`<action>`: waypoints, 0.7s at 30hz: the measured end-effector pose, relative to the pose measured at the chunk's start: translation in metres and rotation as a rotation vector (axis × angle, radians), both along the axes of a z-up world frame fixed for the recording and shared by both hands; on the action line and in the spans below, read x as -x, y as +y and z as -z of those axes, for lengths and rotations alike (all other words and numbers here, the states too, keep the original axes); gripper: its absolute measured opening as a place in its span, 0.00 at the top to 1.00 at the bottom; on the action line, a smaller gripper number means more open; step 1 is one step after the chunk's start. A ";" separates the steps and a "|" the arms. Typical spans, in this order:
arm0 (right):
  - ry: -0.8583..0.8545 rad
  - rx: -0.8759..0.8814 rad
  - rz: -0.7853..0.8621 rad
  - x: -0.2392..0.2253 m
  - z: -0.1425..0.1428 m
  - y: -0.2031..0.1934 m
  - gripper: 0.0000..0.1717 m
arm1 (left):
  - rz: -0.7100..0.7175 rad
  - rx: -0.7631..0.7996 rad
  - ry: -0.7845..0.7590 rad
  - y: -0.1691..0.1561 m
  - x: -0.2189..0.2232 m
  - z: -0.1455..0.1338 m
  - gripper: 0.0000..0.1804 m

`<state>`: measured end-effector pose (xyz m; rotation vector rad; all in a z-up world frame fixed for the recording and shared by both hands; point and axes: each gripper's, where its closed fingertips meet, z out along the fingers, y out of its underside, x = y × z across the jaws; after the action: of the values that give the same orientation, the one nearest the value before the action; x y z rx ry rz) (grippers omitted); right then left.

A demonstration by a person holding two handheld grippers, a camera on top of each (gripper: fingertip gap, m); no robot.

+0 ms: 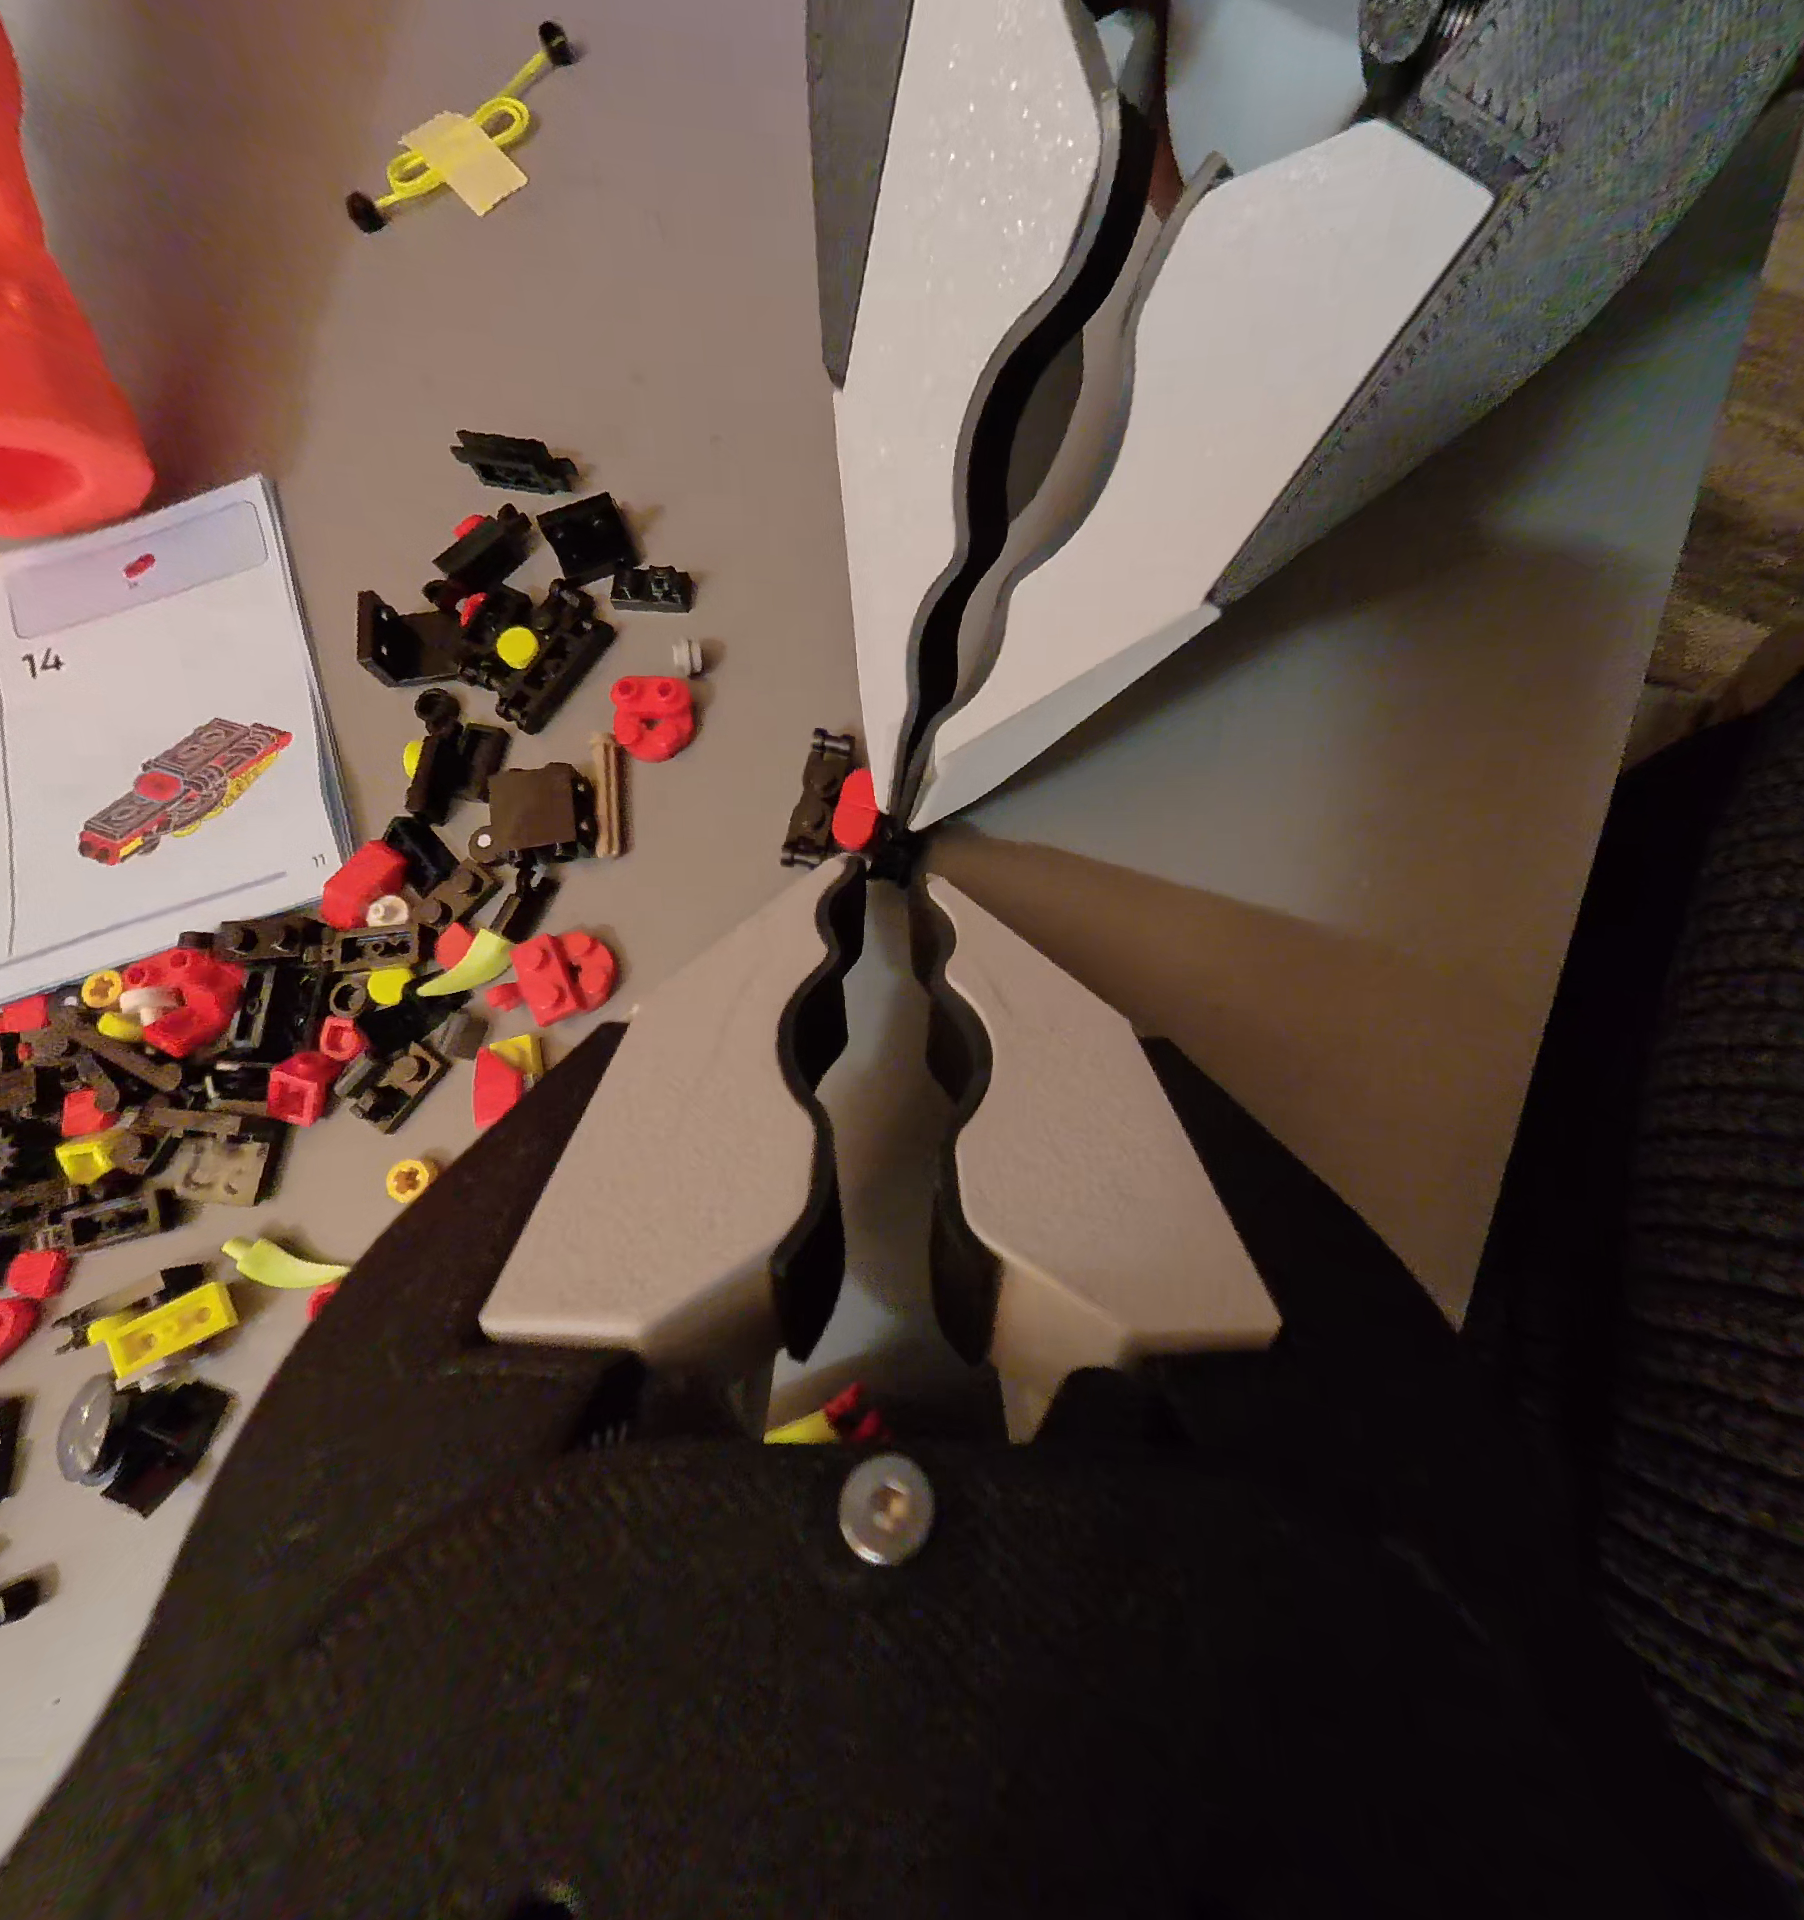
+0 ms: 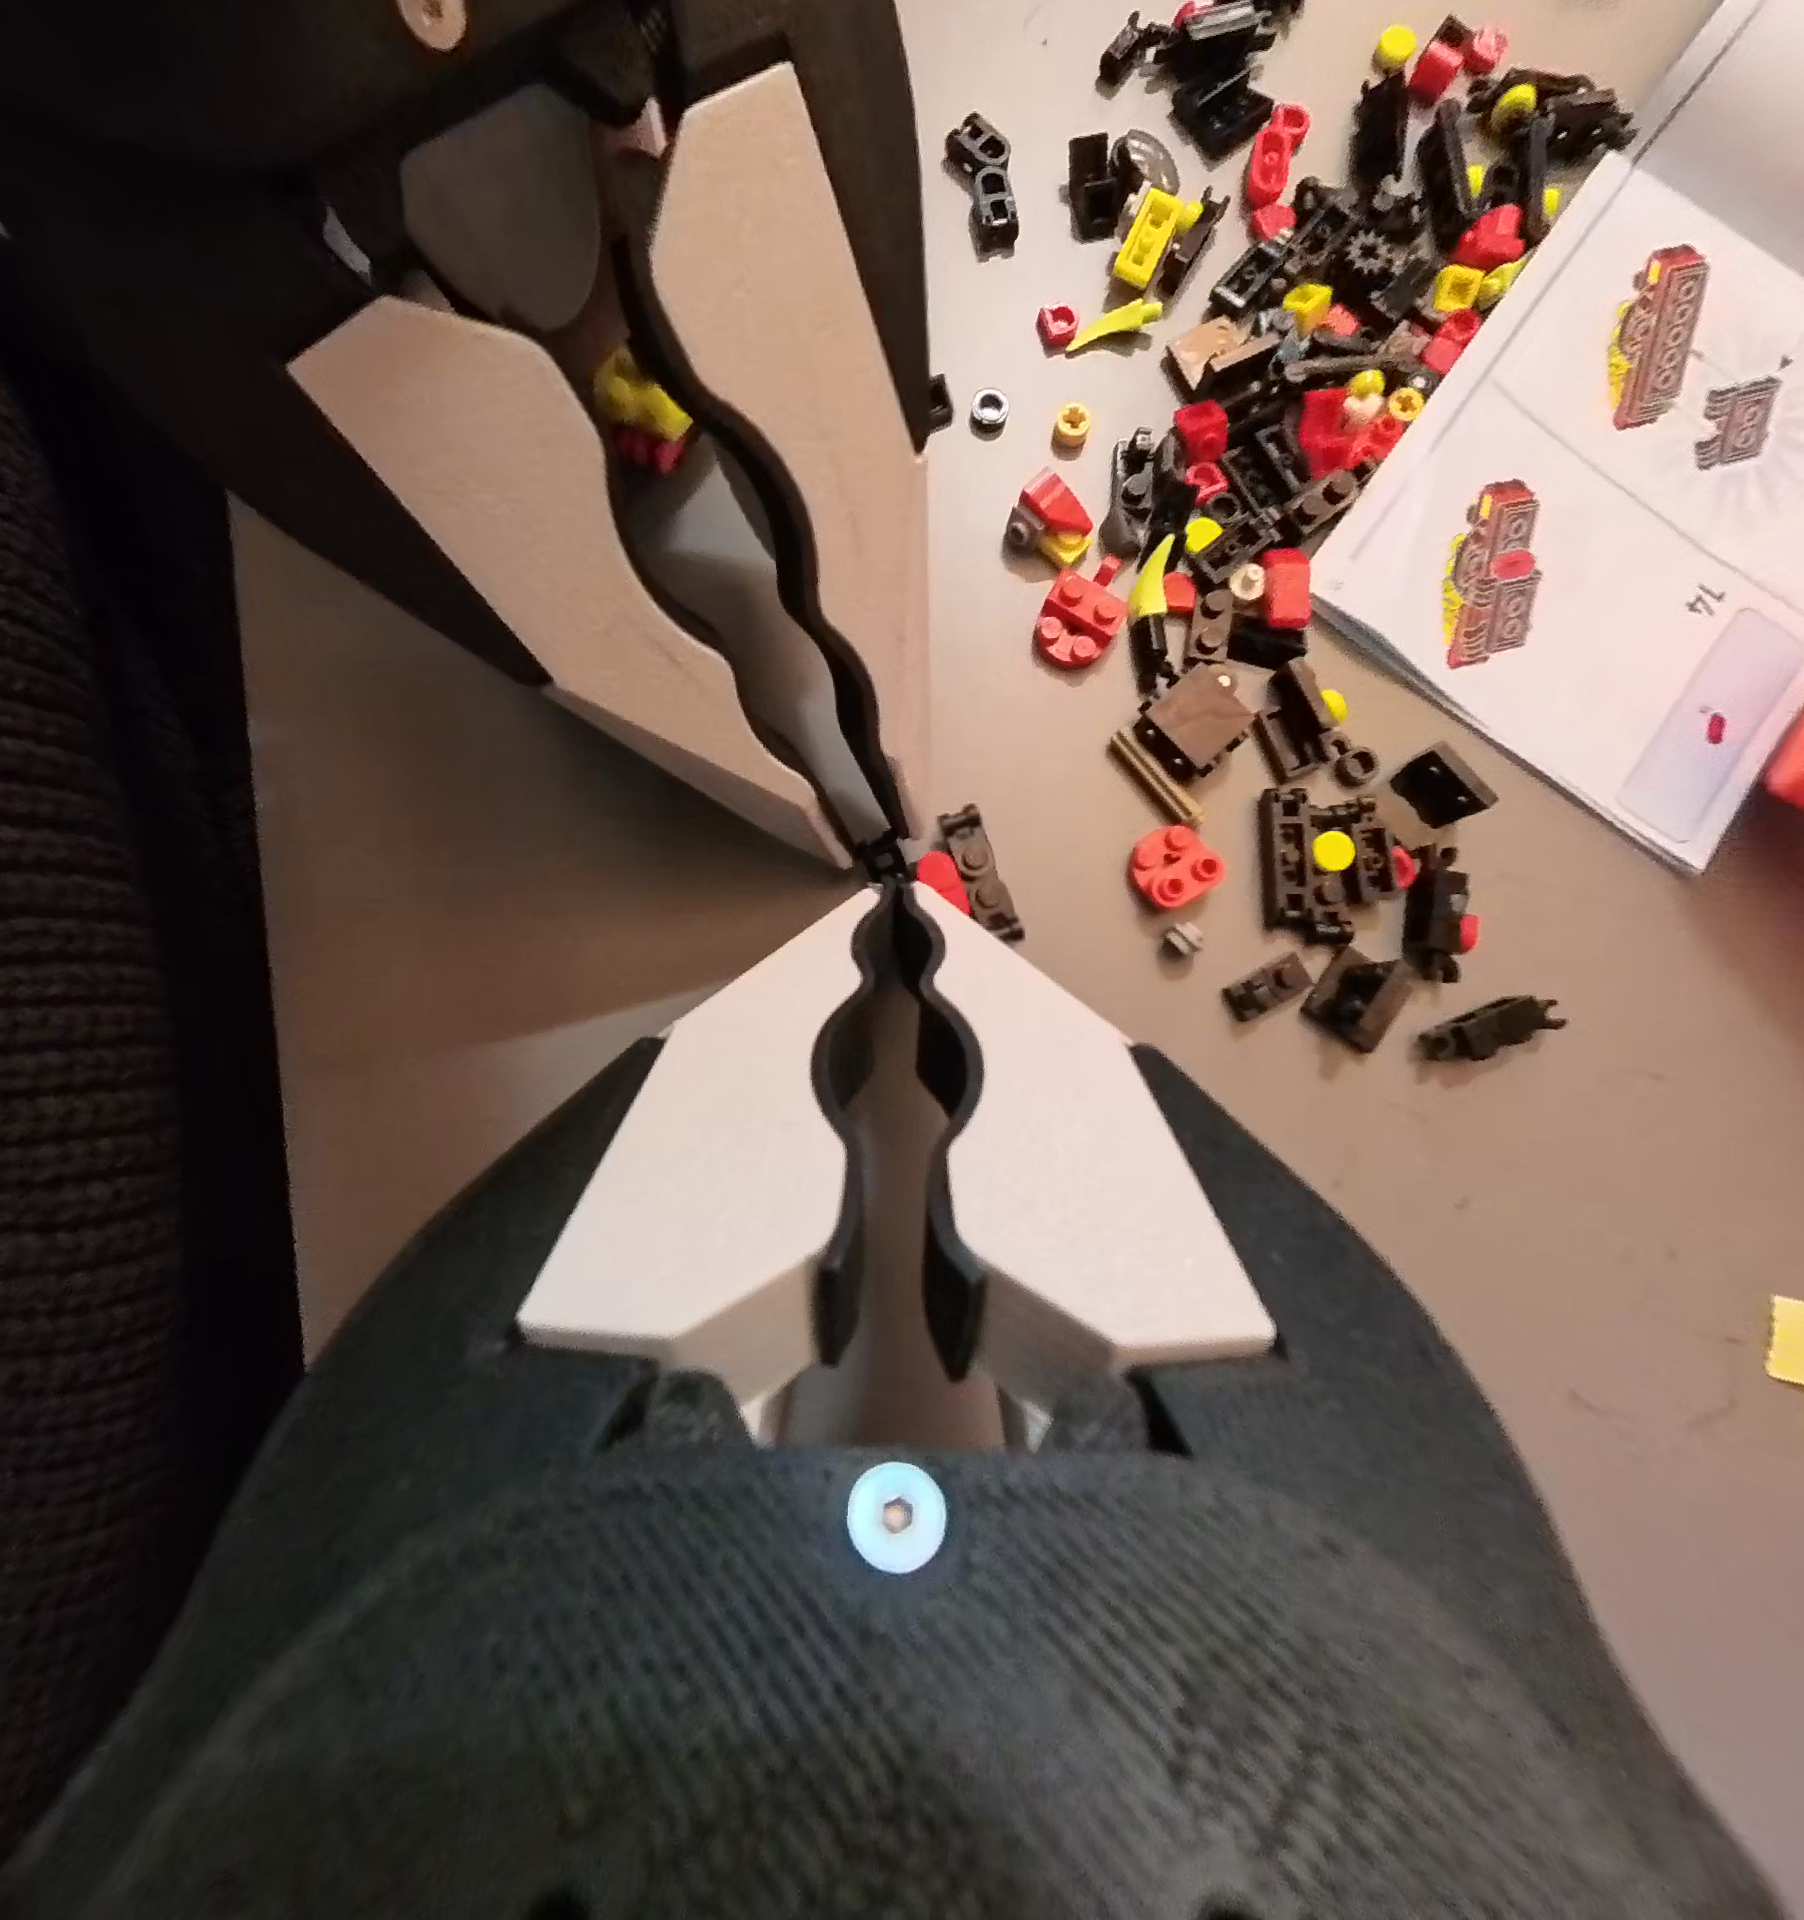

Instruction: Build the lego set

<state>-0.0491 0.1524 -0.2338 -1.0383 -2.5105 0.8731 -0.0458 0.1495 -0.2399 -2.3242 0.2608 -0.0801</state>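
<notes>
While my left tongs (image 1: 885, 868) pinch a small black piece (image 1: 890, 854) at their tips, my right tongs (image 2: 885, 902) meet it tip to tip — closed, seemingly on that piece too. Just beside lie a red rounded piece (image 1: 856, 805) and a black plate (image 1: 820, 798) on the grey table (image 1: 669, 312).

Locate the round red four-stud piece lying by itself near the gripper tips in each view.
Left wrist view: round red piece, left of centre, just above the tan ridged bar.
Right wrist view: round red piece, right of centre.
Shared landmark: open instruction booklet.

instruction booklet (image 1: 139, 727) — printed step and page numbers | nothing else legible
</notes>
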 end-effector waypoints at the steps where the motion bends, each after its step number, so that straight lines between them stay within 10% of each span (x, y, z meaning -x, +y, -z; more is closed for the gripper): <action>1: 0.003 0.001 0.001 0.000 0.000 0.000 1.00 | -0.003 0.000 -0.007 0.000 0.000 0.000 0.97; 21: 0.101 0.053 0.043 0.009 -0.021 0.004 0.97 | -0.047 -0.031 -0.141 0.003 -0.001 -0.011 0.96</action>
<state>-0.0584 0.1567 -0.2128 -1.0342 -2.3851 0.9590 -0.0452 0.1526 -0.2289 -2.2803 0.1352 -0.2138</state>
